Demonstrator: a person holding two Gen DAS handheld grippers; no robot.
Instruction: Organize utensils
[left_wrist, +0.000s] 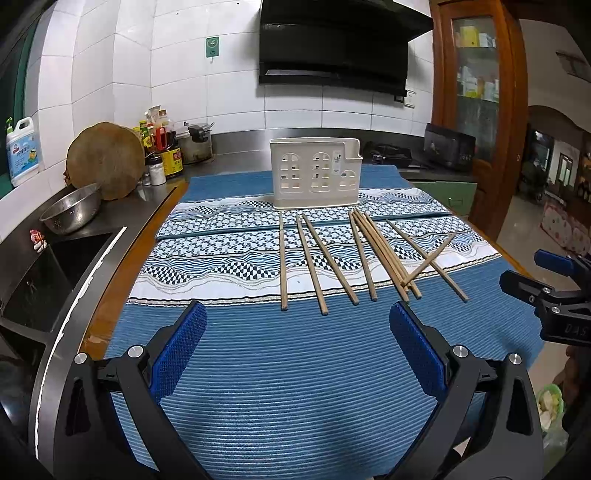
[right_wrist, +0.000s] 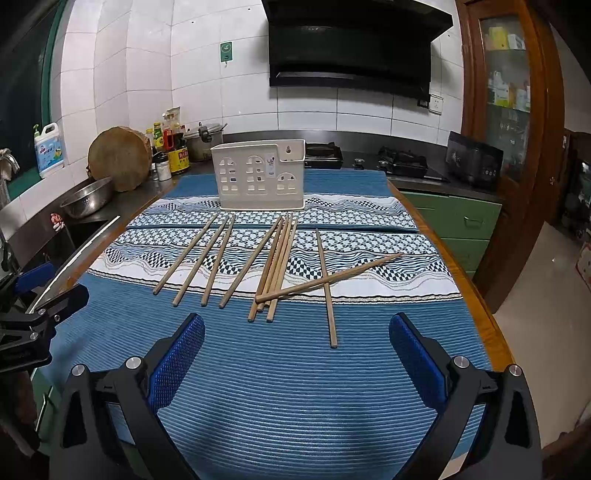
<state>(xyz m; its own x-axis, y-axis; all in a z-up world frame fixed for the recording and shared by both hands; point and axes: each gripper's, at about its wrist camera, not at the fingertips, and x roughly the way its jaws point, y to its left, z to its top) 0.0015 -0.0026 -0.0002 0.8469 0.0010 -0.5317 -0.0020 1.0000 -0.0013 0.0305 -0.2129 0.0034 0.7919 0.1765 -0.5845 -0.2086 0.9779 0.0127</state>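
Several wooden chopsticks (left_wrist: 364, 254) lie loose on the blue patterned cloth (left_wrist: 277, 350), also in the right wrist view (right_wrist: 273, 266); one (right_wrist: 328, 278) lies across another. A cream plastic utensil holder (left_wrist: 314, 170) with window cut-outs stands upright behind them, also in the right wrist view (right_wrist: 260, 174). My left gripper (left_wrist: 297, 314) is open and empty, just short of the near chopstick ends. My right gripper (right_wrist: 297, 321) is open and empty above the cloth, with chopstick tips between its fingers' line. Each gripper shows at the edge of the other's view (left_wrist: 554, 295) (right_wrist: 33, 321).
A sink (left_wrist: 55, 273) with a steel colander (left_wrist: 72, 210), a round chopping board (left_wrist: 105, 158) and sauce bottles (left_wrist: 162, 144) are at the left. A stove (right_wrist: 402, 162) and a wooden cabinet (right_wrist: 509, 110) are at the back right. The table edge (right_wrist: 476, 295) runs along the right.
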